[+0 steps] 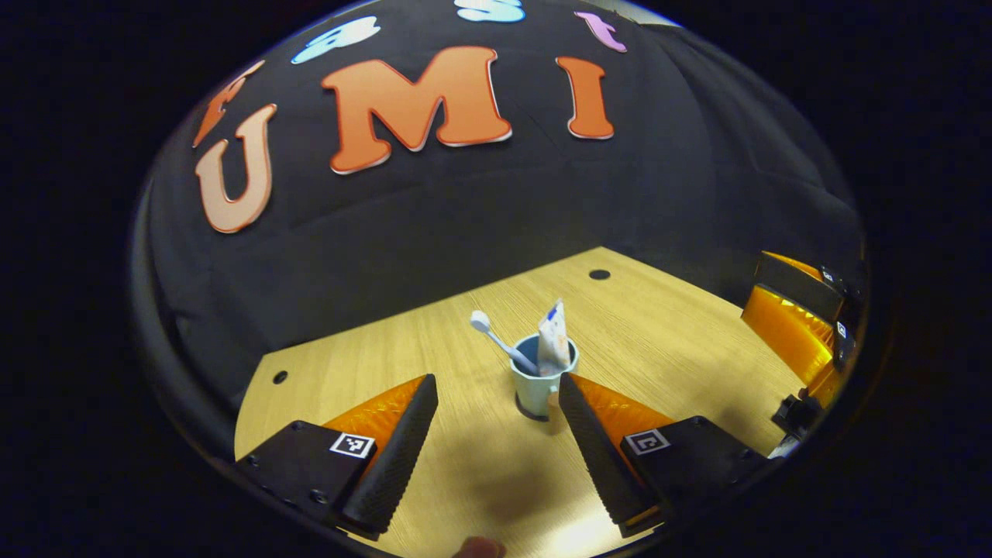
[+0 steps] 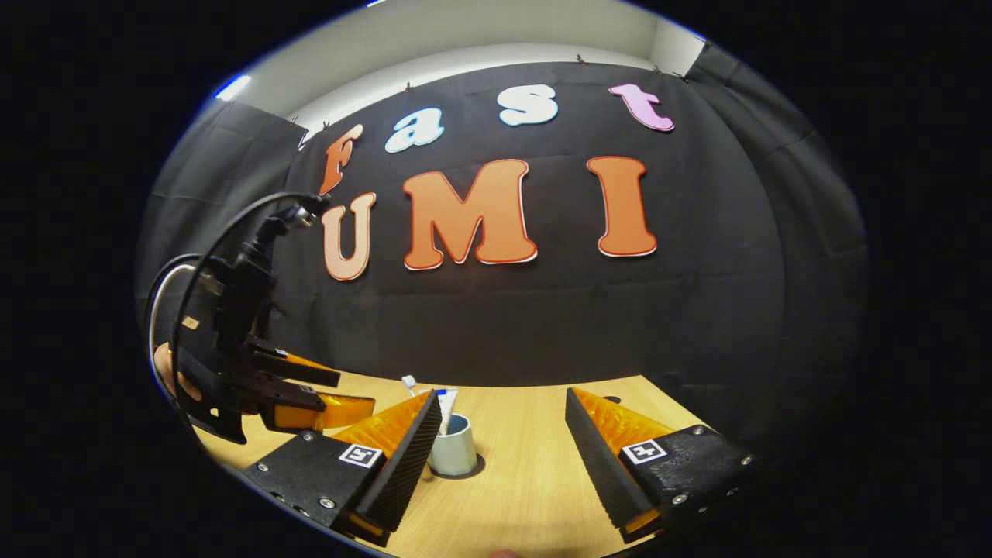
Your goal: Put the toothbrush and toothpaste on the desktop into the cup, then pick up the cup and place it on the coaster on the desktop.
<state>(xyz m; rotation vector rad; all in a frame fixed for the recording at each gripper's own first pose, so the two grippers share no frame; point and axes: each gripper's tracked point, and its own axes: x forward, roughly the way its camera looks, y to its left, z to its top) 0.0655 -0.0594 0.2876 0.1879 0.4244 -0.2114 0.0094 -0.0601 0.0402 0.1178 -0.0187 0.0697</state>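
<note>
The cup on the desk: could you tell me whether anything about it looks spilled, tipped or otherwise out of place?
Nothing stands out. The cup stands upright on the dark coaster, with the toothbrush and toothpaste leaning inside it, and no spill on the desktop.

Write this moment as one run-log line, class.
cup: on coaster | toothbrush: in cup | toothpaste: in cup | left gripper: open | right gripper: open

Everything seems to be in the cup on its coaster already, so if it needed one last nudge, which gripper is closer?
Probably the left hand-held gripper: the cup stands just past its open fingers, beside one fingertip. Both look open and apart from it.
</note>
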